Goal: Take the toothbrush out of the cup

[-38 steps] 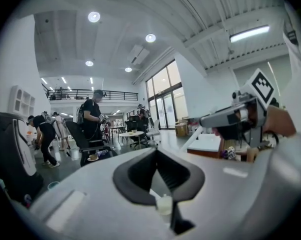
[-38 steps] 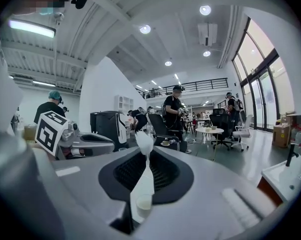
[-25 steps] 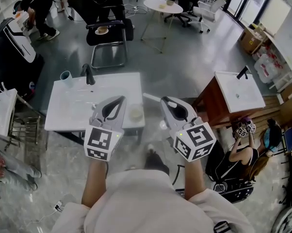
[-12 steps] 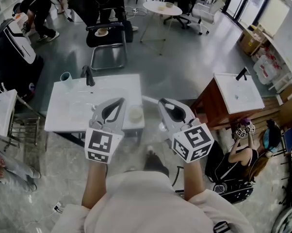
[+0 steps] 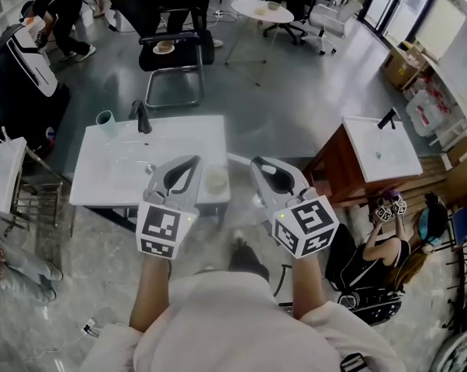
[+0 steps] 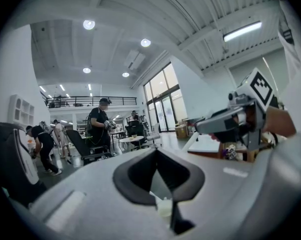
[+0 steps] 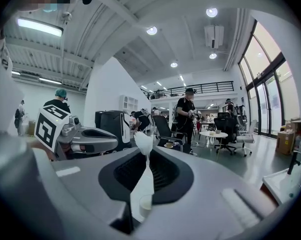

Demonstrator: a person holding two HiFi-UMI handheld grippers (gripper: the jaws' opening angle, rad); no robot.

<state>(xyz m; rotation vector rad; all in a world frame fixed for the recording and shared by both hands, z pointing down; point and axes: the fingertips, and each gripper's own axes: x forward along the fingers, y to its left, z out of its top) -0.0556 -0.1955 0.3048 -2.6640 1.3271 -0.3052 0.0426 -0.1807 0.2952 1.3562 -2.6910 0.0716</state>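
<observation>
A white toothbrush [image 5: 240, 158] sticks out ahead of my right gripper [image 5: 257, 163], whose jaws are shut on its handle. In the right gripper view the toothbrush [image 7: 139, 181] runs up between the black pads, bristle head past the tips of the right gripper [image 7: 143, 151]. A round white cup [image 5: 216, 180] stands near the front right corner of the white sink counter [image 5: 117, 177], below and between both grippers. My left gripper [image 5: 195, 160] hovers over the counter, left of the cup. In its own view the left gripper [image 6: 158, 151] is shut at the tips and holds nothing.
A teal cup [image 5: 105, 122] and a black faucet [image 5: 140, 117] stand at the counter's far edge. A second sink on a wooden cabinet [image 5: 377, 147] is at the right, with a seated person [image 5: 381, 246] beside it. A black chair [image 5: 171, 53] and round table [image 5: 261, 10] lie beyond.
My right gripper has edged slightly to the left with the toothbrush still in it. The left gripper has kept still.
</observation>
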